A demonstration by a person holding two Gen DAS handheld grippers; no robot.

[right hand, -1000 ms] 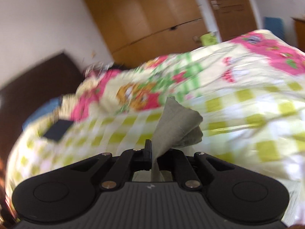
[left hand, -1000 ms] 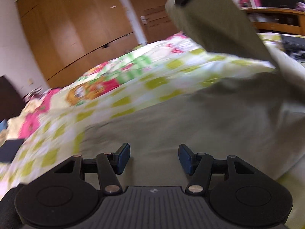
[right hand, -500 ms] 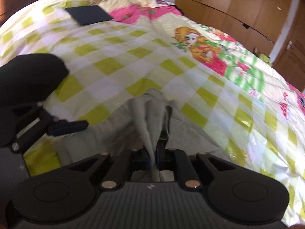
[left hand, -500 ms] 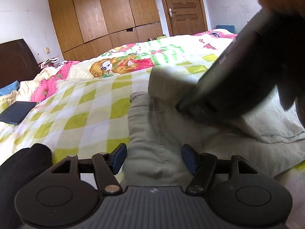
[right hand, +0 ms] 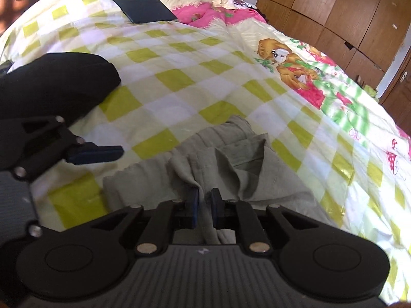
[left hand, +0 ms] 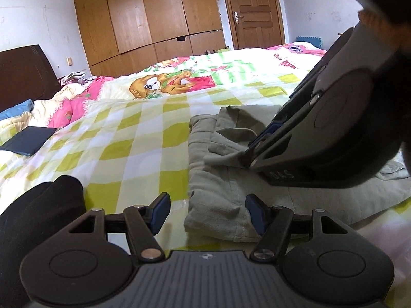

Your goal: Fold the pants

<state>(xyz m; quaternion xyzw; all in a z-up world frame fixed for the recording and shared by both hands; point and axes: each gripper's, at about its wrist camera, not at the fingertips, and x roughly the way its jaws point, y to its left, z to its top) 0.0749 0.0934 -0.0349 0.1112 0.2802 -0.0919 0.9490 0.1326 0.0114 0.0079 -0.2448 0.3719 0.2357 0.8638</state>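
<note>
Nearest in the left wrist view, the left gripper point(left hand: 206, 214) stands wide apart and empty, poised low over the near corner of the pants point(left hand: 218, 205); its right pad point(left hand: 254, 214) sits over the cloth and its left pad over bare quilt, so the near side edge of the garment runs between the jaws untouched; that stance suits either pinning the lower layer or taking a fresh hold, though which is meant I cannot tell.

Just beyond, the right gripper point(right hand: 204, 208) has its jaws narrow but parting; they have just been opening, with a ridge of the olive fabric still standing between the pads; in the right wrist view a slim gap shows on each side of the cloth, so I judge the pinch released rather than kept. The folded-over end lies on top of the lower layer, its edge brought close to the far edge of the pants, which is likely why the letting go happens here: the fold has been laid.

The pants rest on the checked quilt point(left hand: 143, 138) toward the near edge of the bed, partly doubled, with a loose crumple where the right gripper leaves them; smoothing seems to remain.

Farther off toward the head of the bed, a dark flat case point(left hand: 27, 140) lies on the quilt, well apart; behind stand the wooden wardrobe point(left hand: 143, 12) and door.
</note>
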